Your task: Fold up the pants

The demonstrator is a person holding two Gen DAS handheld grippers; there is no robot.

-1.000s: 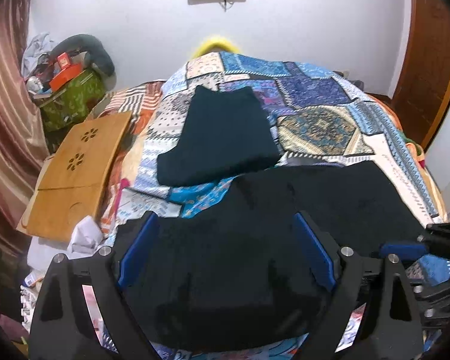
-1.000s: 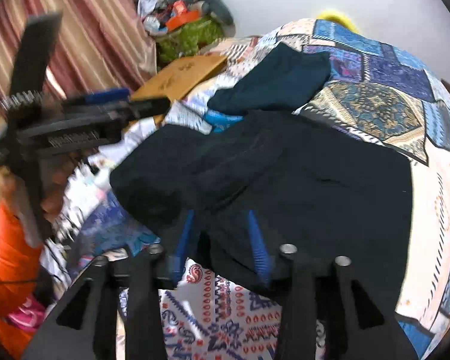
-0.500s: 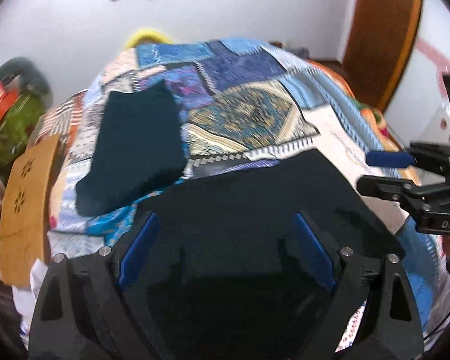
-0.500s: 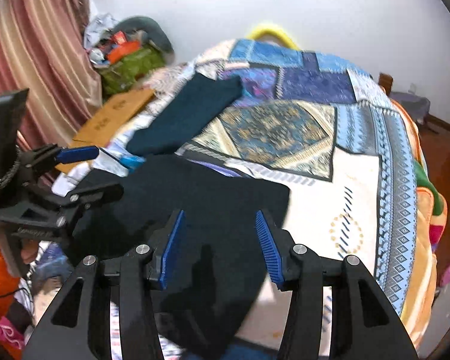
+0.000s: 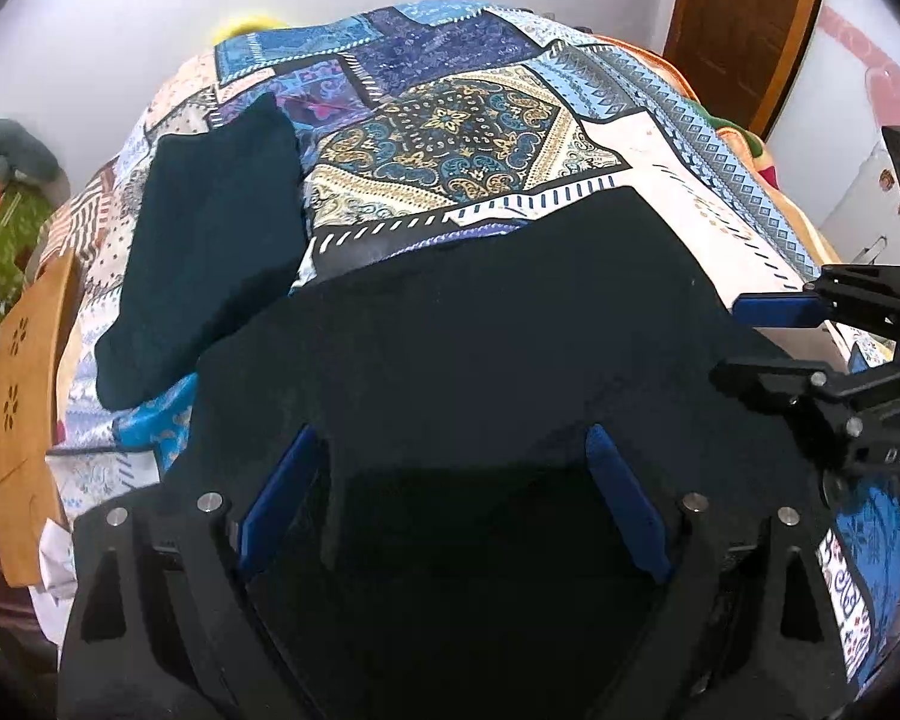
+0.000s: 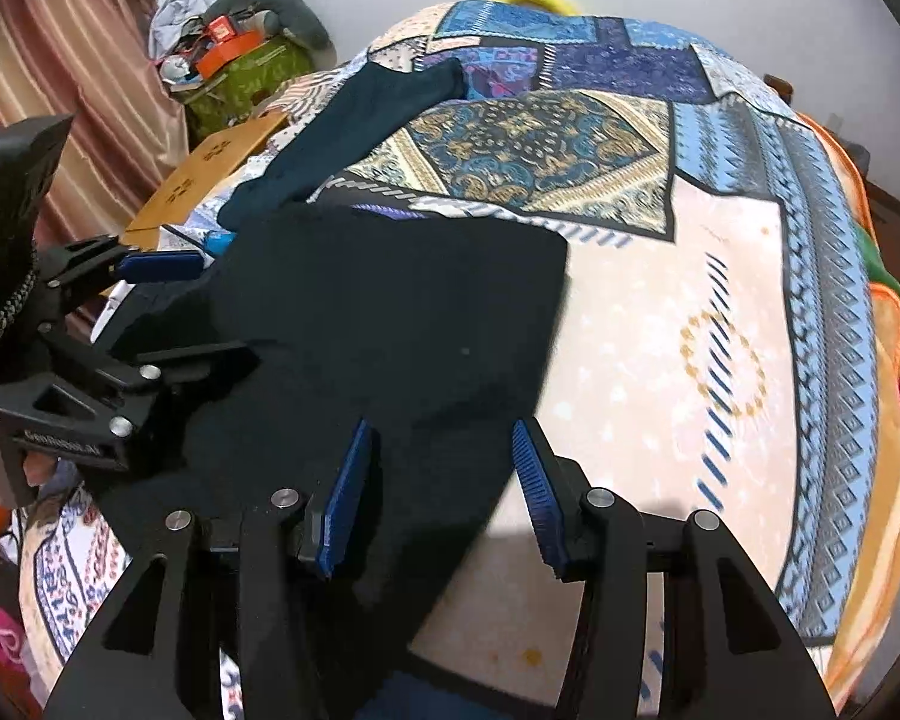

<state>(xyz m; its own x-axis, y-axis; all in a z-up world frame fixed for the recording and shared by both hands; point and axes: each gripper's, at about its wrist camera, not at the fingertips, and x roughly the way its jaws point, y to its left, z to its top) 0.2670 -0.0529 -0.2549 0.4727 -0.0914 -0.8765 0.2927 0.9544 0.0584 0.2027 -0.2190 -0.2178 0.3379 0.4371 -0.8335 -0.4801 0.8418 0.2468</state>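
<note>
Left wrist view: the left gripper [image 5: 450,492] stands wide open above the black pants [image 5: 480,330], gripping nothing, its blue pads [image 5: 276,492] apart over the near part of the cloth. The pants lie spread as a broad dark panel at the near edge of the bed [image 5: 660,138], on the patchwork bedspread. A second dark teal folded garment [image 5: 210,240] lies just beyond them toward the left edge of the bed, its near corner close to or touching them; contact cannot be confirmed. The right gripper [image 6: 438,474] is also open, at a moderate gap, empty, and hovers over the right near portion of the pants where the cloth edge meets bare bedspread. Risk, as a judgement: the cloth is limp and dark on dark, so layers are hard to tell apart; a pinch at the edge could take only the top layer and leave a skewed fold, and the part hanging at the near edge of the bed could slide off if tugged. A wooden lap desk [image 5: 24,372] sits off the left edge. Compared with one second ago, the pants were bunched and the right gripper was closed on a fold; now both grippers are released and the cloth lies flatter and squarer.
</note>
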